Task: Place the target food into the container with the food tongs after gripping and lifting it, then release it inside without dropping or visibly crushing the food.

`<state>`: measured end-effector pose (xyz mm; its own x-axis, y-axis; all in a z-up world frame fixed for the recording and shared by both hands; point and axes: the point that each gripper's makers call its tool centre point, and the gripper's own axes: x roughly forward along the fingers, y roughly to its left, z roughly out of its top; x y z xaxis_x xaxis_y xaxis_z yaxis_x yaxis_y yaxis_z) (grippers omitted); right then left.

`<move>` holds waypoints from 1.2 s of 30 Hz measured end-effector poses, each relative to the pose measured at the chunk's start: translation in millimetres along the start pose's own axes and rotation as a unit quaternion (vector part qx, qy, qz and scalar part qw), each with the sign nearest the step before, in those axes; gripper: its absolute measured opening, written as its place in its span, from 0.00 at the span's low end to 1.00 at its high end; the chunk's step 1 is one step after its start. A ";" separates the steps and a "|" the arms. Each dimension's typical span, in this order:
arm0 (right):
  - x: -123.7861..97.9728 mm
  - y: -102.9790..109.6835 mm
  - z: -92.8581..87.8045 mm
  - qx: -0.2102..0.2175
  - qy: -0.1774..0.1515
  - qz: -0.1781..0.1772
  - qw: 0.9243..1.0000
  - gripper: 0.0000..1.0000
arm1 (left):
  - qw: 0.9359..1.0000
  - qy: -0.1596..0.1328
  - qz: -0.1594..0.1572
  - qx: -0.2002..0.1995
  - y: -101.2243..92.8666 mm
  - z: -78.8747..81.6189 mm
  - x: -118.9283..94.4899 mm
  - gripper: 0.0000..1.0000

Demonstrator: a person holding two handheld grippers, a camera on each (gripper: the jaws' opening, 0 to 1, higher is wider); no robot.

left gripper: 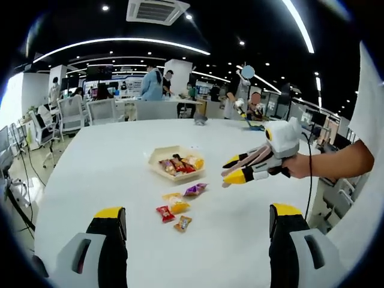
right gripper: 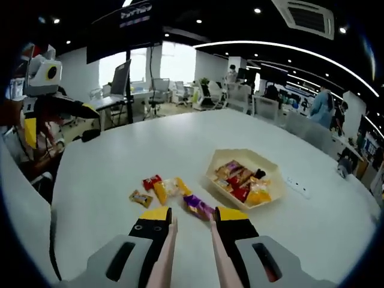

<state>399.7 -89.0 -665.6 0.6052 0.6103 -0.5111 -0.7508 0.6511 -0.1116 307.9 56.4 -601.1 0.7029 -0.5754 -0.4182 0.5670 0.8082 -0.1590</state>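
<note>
Purple snack near tongs.

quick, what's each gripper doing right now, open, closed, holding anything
Left gripper: jaws open wide, holding nothing.
Right gripper: jaws partly open, gripping the food tongs, whose arms are apart and hold no food.

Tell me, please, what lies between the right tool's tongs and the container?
In the right gripper view, the purple snack packet lies between the tongs and the container, close to the tong tips.
</note>
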 end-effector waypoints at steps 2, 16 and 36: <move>6.9 -2.2 0.2 -0.016 0.002 0.008 1.000 0.28 | 1.000 0.000 0.000 -0.004 1.0 0.1 0.7 1.00; 54.4 -6.1 -11.0 -0.145 0.049 0.091 0.984 0.28 | 1.000 0.008 0.014 -0.016 3.2 -7.1 0.6 1.00; 89.0 0.1 -27.0 -0.115 0.076 0.136 0.981 0.25 | 0.998 0.017 0.054 -0.038 19.4 -20.0 -19.5 1.00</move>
<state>446.4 -46.8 -734.2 0.3404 0.6620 -0.6677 -0.9296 0.3437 -0.1330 296.6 85.8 -614.0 0.7425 -0.4809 -0.4664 0.4536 0.8732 -0.1782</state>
